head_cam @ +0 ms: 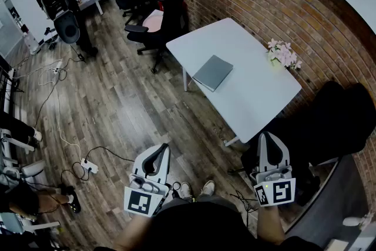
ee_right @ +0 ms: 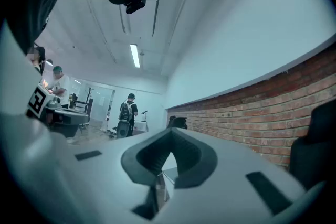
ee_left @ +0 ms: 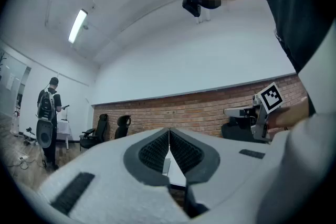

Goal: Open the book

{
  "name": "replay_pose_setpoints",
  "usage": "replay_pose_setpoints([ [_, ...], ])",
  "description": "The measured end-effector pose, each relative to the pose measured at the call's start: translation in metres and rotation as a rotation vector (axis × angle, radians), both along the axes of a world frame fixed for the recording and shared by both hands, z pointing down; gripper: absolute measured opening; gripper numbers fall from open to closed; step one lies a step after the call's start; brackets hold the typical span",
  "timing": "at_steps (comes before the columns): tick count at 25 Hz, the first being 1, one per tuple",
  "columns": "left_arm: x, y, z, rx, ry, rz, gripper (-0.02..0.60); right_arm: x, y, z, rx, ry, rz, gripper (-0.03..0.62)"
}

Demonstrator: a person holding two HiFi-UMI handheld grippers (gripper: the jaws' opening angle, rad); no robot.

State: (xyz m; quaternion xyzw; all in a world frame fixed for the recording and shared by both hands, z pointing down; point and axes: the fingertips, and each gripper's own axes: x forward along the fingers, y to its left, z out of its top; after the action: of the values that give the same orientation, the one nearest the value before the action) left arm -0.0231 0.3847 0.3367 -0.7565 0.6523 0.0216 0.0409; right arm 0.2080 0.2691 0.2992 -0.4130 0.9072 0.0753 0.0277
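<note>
Step in hand, as judged: the approach, with no contact yet.

- **Left gripper** (head_cam: 163, 147): jaws together, empty.
- **Right gripper** (head_cam: 269, 136): tips meeting, nothing between them.
- **Position:** both are held about level, well short of the white table (head_cam: 257, 89).
- **Next move:** calls for closing in and parting one gripper's jaws at a cover edge.
- **Book** (head_cam: 213, 72): grey, thin and shut. It lies flat on the table, far ahead of the grippers and between their lines.

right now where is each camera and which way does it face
Head view: on the person's head, looking steeply down at table and closed book; left gripper and right gripper show.
Left gripper view: on the left gripper, level toward the brick wall; its shut jaws show.
Right gripper view: on the right gripper, along that wall; its jaws show.
Shared: all three catch the standing person.
</note>
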Motion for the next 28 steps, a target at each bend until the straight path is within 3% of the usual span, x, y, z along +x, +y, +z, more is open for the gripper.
replay_pose_setpoints([
  [18,-0.036,0.019,0.029,-0.030,0.042,0.009,0.028,-0.021,0.027,0.015,-0.040,0.006,0.007,0.012],
  [28,-0.028,-0.035,0.041,-0.065,0.028,0.064,0.028,-0.021,-0.018,0.036,-0.079,0.007,0.026,0.012],
])
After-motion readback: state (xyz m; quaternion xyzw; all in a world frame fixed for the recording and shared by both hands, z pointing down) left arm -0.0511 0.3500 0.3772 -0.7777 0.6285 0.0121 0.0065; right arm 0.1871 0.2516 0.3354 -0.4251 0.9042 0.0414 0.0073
